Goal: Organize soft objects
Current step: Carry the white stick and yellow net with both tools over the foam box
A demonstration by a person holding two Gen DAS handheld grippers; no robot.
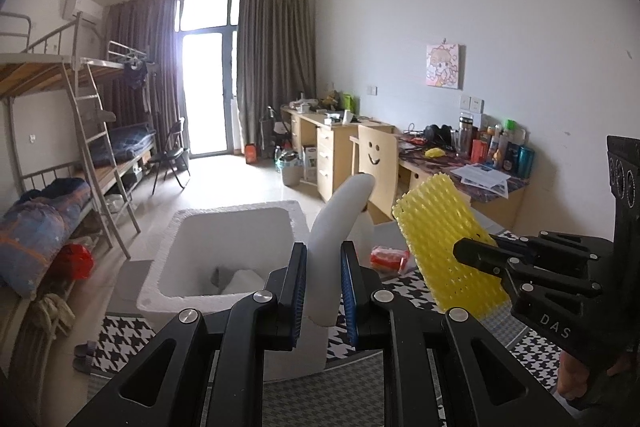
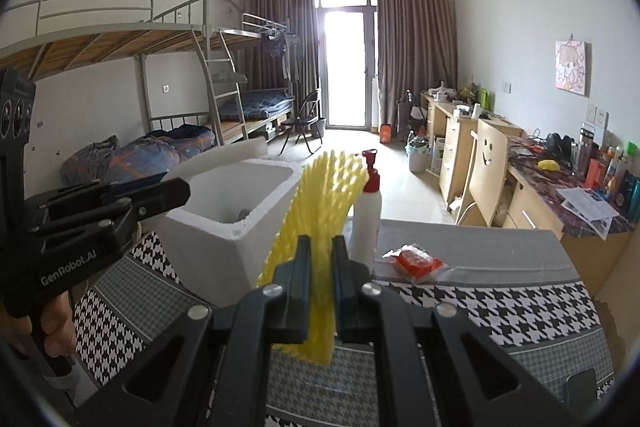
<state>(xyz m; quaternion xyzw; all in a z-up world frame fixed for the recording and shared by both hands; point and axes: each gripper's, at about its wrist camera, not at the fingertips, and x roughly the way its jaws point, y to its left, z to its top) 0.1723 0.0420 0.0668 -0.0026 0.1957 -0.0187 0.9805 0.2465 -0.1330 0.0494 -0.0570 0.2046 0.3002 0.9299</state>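
Soft white foam tube (image 1: 340, 227), clamped low in the left hand-held gripper (image 1: 323, 291), looks light and squashy; the right hand-held gripper (image 2: 320, 287) pinches a floppy yellow foam net sleeve (image 2: 324, 203).

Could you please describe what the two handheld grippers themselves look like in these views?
Both are matte black plastic linkage frames with silver round rivets at the joints. The left gripper has blue ribbed pads on its fingers, and its body reads "GenRobot.AI" in the right wrist view. The right gripper has darker, blue-grey pads; its body shows "DAS" lettering and three round dials. No cables or sleeves show.
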